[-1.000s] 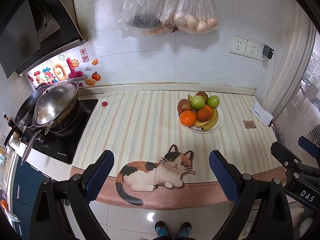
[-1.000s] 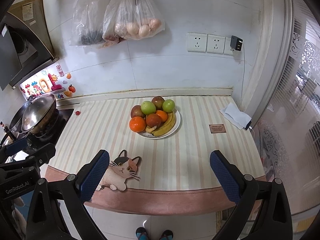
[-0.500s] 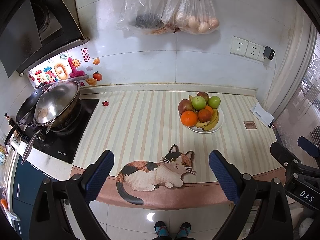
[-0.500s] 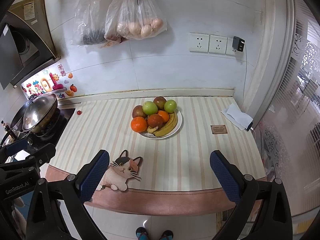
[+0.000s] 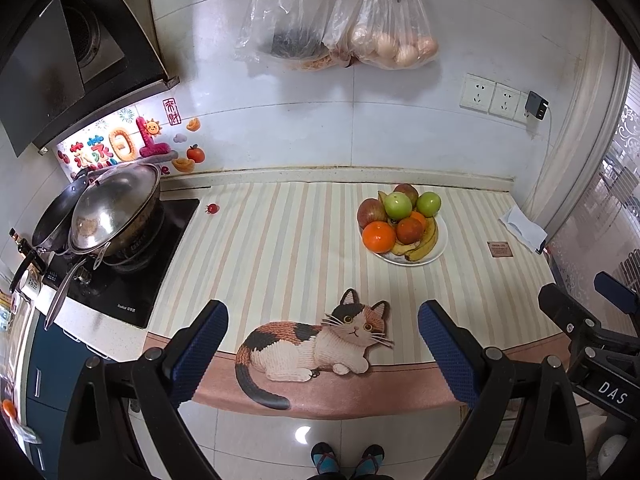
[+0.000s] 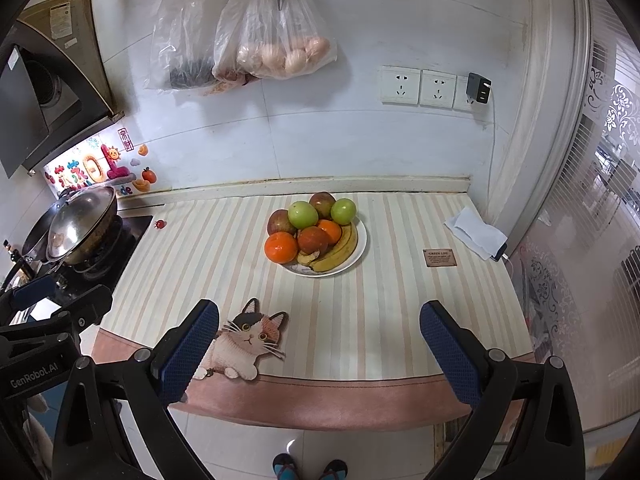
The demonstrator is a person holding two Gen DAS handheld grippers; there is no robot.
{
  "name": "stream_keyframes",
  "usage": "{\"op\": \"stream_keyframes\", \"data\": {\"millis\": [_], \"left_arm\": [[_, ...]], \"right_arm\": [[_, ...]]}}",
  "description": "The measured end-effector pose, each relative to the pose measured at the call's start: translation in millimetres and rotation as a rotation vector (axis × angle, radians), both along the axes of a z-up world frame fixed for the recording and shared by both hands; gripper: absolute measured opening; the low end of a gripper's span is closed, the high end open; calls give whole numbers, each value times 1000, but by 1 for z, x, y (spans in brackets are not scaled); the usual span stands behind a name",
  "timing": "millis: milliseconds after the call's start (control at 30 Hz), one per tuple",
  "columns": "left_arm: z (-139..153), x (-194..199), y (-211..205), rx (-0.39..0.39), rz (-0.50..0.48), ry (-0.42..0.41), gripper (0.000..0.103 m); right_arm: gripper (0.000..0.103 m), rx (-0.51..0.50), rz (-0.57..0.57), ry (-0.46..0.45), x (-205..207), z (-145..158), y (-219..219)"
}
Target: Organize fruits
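Already the fruits lie heaped together on a white plate toward the far middle of the striped counter mat: green apples and red ones at the back, oranges in front, bananas curving along the plate's right edge. Piled like that, they suit either a finished tidy-up or a stock waiting to be sorted elsewhere; the pictures do not settle which.

Both tools hover off the near edge of the counter, well short of the plate, likely so each camera takes in the whole surface. The left gripper has its jaws spread wide with nothing between them, and the right gripper is likewise released and empty.

What sits under the top layer of fruit is hidden, and one small yellowish piece beside the bananas may be a banana end, though I cannot be sure. A tiny red thing lies near the stove; whether it is fruit or a toy is too small to tell.
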State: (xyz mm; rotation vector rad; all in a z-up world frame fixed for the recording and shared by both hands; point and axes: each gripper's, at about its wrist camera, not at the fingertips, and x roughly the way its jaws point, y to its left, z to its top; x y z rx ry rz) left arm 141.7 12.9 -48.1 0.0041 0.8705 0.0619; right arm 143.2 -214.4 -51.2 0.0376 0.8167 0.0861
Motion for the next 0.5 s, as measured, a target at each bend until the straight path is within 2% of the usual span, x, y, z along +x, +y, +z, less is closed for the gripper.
{"op": "stream_keyframes", "data": {"millis": [500], "left_arm": [[3, -2, 3, -1, -4, -3, 97]], "right_arm": [[103, 1, -3, -2, -6, 2, 4]]}}
